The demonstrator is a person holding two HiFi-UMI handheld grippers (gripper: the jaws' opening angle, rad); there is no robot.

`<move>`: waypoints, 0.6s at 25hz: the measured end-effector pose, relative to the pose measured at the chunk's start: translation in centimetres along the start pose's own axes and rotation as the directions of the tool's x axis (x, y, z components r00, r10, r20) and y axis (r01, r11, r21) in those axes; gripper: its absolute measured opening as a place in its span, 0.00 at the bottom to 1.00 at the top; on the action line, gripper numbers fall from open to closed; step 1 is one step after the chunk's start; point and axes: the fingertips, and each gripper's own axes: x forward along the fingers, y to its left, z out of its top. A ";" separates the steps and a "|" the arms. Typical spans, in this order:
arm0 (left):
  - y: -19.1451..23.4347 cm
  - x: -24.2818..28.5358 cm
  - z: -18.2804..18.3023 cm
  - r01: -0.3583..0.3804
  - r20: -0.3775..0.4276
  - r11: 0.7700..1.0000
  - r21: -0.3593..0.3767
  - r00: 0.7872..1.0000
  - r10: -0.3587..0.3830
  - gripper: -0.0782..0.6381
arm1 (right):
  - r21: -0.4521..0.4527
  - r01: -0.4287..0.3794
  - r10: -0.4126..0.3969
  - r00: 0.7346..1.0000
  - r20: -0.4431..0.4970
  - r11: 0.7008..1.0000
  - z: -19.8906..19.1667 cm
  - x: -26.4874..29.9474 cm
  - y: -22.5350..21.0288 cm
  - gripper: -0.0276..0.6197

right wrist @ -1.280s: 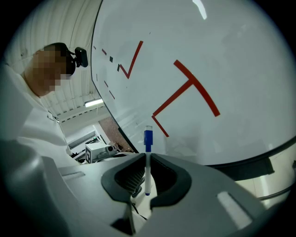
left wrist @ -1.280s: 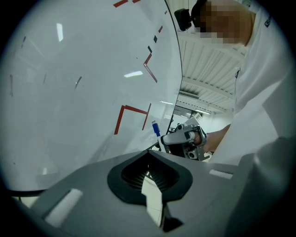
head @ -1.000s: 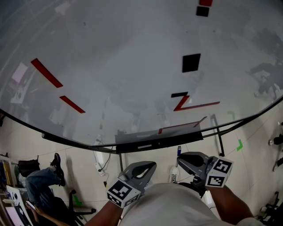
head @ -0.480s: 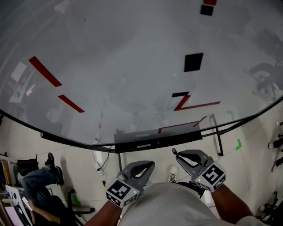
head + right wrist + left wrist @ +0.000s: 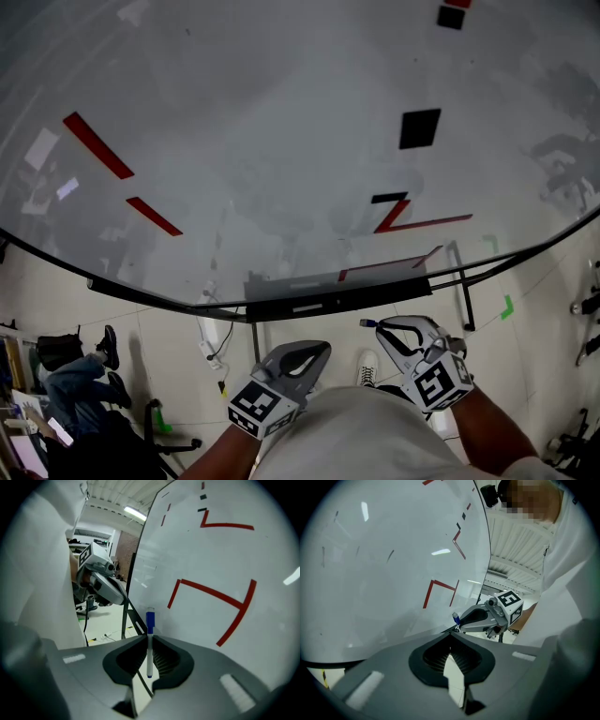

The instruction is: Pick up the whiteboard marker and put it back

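Right gripper [image 5: 149, 638] clamps the marker [image 5: 150, 619], low by the near edge of the whiteboard [image 5: 281, 141].
Marker is slim, with a white barrel and blue cap. It's pinched between the jaw tips with the cap end poking out toward the board, likely so it can be set on the dark ledge [image 5: 328, 305] just ahead. Left gripper [image 5: 451, 637] is on the left, jaws together on nothing, probably parked out of the way.

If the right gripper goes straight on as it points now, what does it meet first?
Probably the whiteboard, near its frame; the marker in the right gripper would touch first. Depth unclear.
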 end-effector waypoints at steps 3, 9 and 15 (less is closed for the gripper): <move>0.0 0.0 -0.1 0.001 -0.001 1.000 0.002 1.000 -0.001 0.13 | -0.113 0.008 -0.013 0.999 -0.044 0.994 0.4 0.0 0.2 0.10; 0.0 0.0 0.0 0.001 -0.002 1.000 0.003 1.000 -0.001 0.13 | -0.353 -0.002 -0.050 0.989 -0.139 0.936 -1.1 0.2 1.0 0.10; 0.0 0.0 0.0 0.003 -0.004 1.000 0.006 1.000 -0.003 0.13 | -0.430 -0.028 -0.050 0.984 -0.170 0.902 -1.6 0.5 1.3 0.10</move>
